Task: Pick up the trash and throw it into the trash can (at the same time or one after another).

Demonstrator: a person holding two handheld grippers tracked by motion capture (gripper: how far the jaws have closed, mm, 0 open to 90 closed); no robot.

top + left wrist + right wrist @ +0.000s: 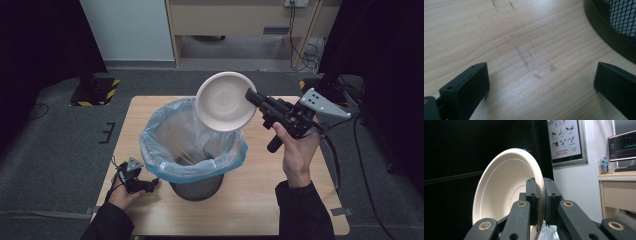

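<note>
Right claw (252, 97) pinches the pale bowl's (225, 101) rim above the lined bin (192, 145); left claw (150, 186) spread.

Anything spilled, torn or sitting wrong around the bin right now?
Nothing stands out. The bin stands upright on the table, its blue liner folded over the rim. The right gripper pinches the pale bowl by its rim, tilted over the bin's opening. The left gripper rests open beside the bin's base.

A bowl (225, 101) tilts above the bin (196, 150), which stands on the table (260, 200).
</note>
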